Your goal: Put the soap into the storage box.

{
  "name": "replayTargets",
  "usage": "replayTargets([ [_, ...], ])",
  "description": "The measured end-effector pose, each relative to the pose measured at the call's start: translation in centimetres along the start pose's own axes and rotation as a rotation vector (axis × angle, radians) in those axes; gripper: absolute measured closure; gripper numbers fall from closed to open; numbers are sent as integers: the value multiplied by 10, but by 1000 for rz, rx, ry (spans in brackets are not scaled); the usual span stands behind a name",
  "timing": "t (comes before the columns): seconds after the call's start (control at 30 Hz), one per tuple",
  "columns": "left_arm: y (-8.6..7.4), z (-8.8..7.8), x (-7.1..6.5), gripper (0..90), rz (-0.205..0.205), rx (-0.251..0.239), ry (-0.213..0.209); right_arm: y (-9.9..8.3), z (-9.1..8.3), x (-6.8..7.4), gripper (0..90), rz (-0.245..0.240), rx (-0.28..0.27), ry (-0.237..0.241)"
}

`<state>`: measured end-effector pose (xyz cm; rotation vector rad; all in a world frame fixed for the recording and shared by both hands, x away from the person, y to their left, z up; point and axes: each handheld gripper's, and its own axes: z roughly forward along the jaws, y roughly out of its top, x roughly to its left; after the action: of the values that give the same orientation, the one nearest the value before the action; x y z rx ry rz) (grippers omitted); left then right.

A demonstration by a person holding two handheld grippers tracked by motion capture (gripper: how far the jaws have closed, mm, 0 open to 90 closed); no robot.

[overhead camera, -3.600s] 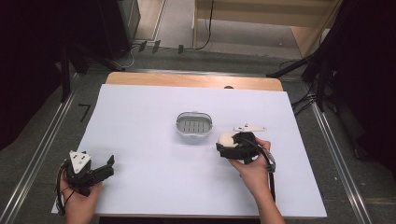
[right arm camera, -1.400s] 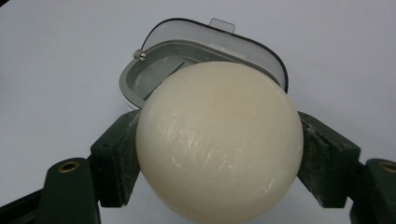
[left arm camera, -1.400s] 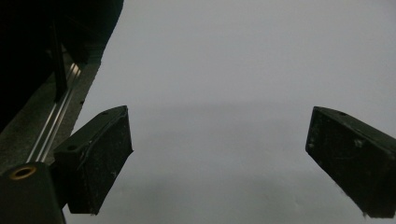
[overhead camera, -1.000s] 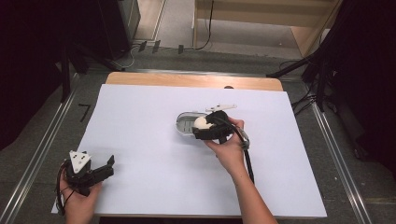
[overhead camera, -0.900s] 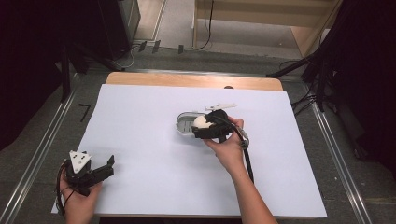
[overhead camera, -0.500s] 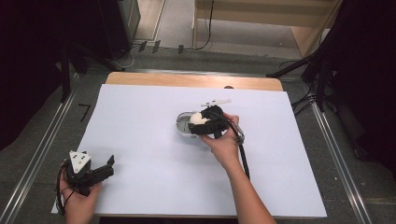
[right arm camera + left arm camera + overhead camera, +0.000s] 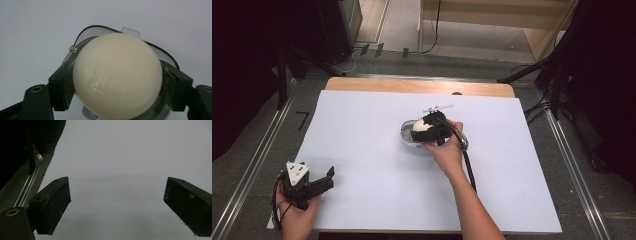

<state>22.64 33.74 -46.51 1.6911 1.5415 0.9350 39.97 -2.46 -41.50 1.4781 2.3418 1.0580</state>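
A cream-white rounded bar of soap [image 7: 117, 75] sits between the jaws of my right gripper [image 7: 117, 85], which is shut on it. In the high view the right gripper [image 7: 424, 131] holds the soap [image 7: 420, 125] just above a small clear oval dish [image 7: 407, 135] at the middle of the table. The dish's rim [image 7: 85, 31] curves behind the soap in the right gripper view. My left gripper [image 7: 324, 180] rests near the table's front left corner, open, with nothing between its fingers [image 7: 53, 205].
A white sheet [image 7: 362, 130] covers the table, with a wooden strip [image 7: 412, 86] along the far edge. A metal rail [image 7: 257, 160] runs down the left side. A small white part [image 7: 438, 107] lies just beyond the dish.
My right gripper has carried the soap leftward from the right of the dish until it is over the dish. The left gripper has stayed put.
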Motion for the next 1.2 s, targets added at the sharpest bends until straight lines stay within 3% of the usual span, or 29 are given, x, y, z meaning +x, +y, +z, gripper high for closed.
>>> replayTargets([
  [0.5, 0, 0, 0, 77, 2, 3, 1, 1, 12, -4, 252, 76, 34, -17],
  [1.2, 0, 0, 0, 77, 2, 0, 0, -1, 19, -1, 250, 67, 62, -36],
])
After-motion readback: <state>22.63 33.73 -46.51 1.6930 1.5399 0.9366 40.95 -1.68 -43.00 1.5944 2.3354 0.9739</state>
